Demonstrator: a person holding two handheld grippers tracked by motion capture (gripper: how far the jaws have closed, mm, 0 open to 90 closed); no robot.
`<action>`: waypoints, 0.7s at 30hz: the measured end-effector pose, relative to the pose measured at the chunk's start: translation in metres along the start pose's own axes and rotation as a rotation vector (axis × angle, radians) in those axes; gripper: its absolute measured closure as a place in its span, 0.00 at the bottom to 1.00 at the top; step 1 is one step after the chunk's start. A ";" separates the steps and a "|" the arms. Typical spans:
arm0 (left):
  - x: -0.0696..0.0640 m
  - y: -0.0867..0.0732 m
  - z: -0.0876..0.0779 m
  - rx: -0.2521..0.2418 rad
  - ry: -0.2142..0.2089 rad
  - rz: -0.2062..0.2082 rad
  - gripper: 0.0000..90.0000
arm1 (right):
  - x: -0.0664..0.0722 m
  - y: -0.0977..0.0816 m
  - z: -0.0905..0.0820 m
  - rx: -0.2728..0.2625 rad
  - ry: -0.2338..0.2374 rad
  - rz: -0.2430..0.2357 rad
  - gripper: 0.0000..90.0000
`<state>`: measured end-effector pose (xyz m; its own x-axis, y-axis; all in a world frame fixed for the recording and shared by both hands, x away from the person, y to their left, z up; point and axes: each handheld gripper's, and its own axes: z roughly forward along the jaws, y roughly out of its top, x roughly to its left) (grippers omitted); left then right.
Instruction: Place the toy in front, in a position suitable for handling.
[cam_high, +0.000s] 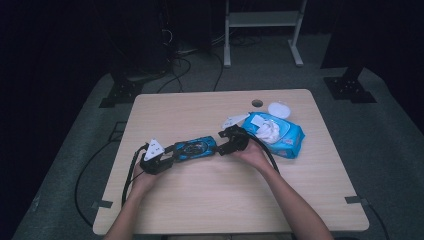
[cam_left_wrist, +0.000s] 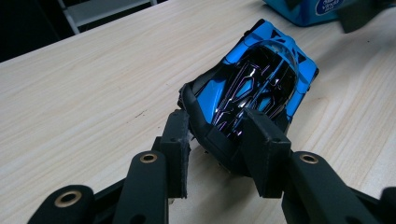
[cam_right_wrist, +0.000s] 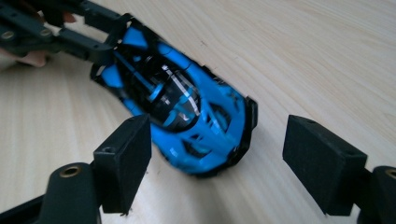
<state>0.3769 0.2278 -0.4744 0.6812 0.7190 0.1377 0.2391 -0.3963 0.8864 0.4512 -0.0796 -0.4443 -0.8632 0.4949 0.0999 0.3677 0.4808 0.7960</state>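
Observation:
A blue and black toy car (cam_high: 195, 147) lies on the wooden table (cam_high: 210, 200), left of centre. My left gripper (cam_high: 171, 156) is shut on one end of it. In the left gripper view both black pads (cam_left_wrist: 262, 140) press the sides of the car (cam_left_wrist: 261, 79), and my left gripper (cam_left_wrist: 219, 127) points along its length. My right gripper (cam_high: 220, 145) stands open at the car's other end. In the right gripper view that end of the car (cam_right_wrist: 187, 112) lies between the wide-apart jaws of my right gripper (cam_right_wrist: 224, 151), and the pads (cam_right_wrist: 126, 156) stand apart from it.
A blue pack of wet wipes (cam_high: 280, 132) with a white wipe sticking out lies just right of the right hand. A white round lid (cam_high: 278, 109) and a cable hole (cam_high: 257, 103) sit behind it. Cables trail off the table's left edge.

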 end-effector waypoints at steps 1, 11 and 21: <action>0.000 0.000 0.000 0.000 0.000 0.000 0.70 | 0.000 0.000 0.000 0.000 0.000 0.000 0.26; -0.001 -0.001 -0.001 -0.009 -0.002 0.022 0.70 | -0.021 0.000 0.027 0.061 0.079 0.039 0.39; -0.001 -0.002 -0.001 -0.014 -0.004 0.001 0.70 | -0.029 -0.004 0.032 0.045 0.199 0.105 0.51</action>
<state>0.3755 0.2284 -0.4760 0.6840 0.7165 0.1369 0.2285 -0.3886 0.8926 0.4859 -0.0731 -0.4695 -0.8691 0.3932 0.3002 0.4703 0.4685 0.7478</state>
